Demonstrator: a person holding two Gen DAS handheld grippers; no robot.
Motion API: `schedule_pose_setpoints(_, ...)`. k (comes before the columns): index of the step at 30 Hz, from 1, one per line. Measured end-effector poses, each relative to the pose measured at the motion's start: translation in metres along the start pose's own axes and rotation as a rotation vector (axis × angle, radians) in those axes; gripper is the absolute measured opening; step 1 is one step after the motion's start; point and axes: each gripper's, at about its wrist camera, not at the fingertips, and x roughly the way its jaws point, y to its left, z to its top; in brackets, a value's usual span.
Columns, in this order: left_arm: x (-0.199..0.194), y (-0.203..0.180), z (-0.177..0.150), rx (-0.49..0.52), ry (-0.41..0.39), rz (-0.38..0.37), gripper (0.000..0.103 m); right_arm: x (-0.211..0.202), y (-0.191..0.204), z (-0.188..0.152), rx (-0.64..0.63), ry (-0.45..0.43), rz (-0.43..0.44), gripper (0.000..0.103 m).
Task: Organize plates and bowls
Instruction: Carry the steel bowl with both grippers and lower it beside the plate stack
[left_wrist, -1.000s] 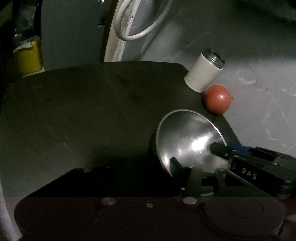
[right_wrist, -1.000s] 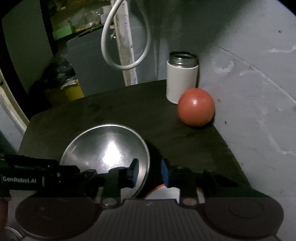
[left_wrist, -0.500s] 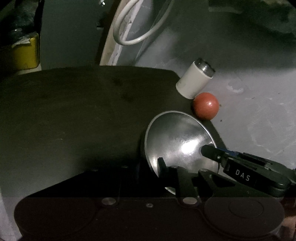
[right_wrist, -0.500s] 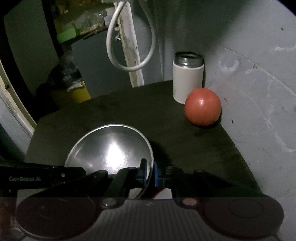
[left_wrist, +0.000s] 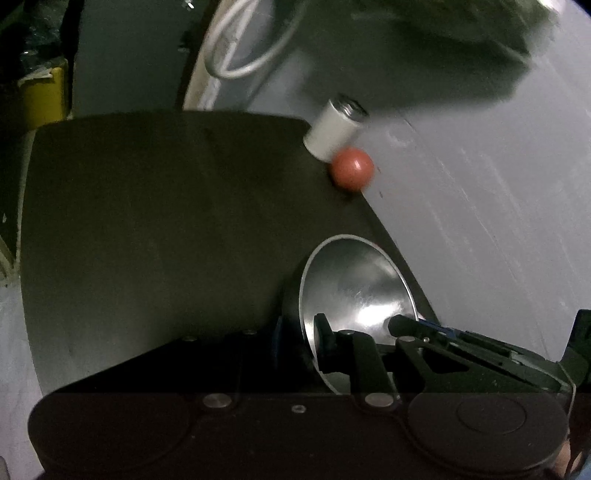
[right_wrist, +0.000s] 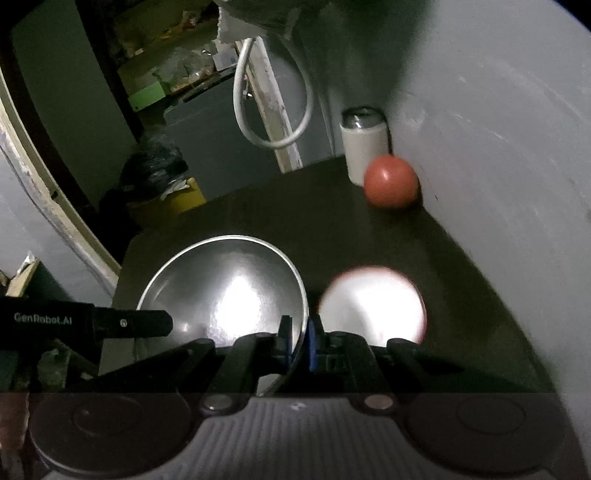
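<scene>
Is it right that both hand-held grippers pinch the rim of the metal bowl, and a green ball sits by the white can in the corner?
Not quite: the ball is red-orange, not green, as the right wrist view shows. The rest holds: both the left hand-held gripper and right hand-held gripper pinch the metal bowl, and the ball sits by the white can.

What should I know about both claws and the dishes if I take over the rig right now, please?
Right claw: shut on the near rim of the steel bowl.
Left claw: shut on the same bowl's opposite rim.
The bowl is held tilted over the dark table.
A white dish lies beside it, blurred.
The red ball and the white canister stand in the far corner by the wall.
Done: bowl gripped by both claws.
Left: set it down, probably with the white dish.
</scene>
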Motion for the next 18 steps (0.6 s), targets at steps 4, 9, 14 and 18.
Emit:
schedule_pose_setpoints(4,-0.010,-0.013,-0.027,0.010,0.051,-0.018,0.019,-0.025,-0.011,-0.029,0.045,0.028,0.006,0.010)
schedule_pose_setpoints(9,-0.015,-0.021,-0.062,0.024,0.117,-0.062,0.019,-0.060,-0.024,-0.065,0.104,0.073,0.013,0.011)
schedule_pose_setpoints(14,-0.013,-0.028,-0.090,0.057,0.183,-0.065,0.020,-0.084,-0.037,-0.103,0.209,0.108,0.029,0.012)
schedule_pose_setpoints(18,-0.010,-0.030,-0.106,0.080,0.228,-0.066,0.020,-0.093,-0.042,-0.125,0.245,0.129,0.024,0.013)
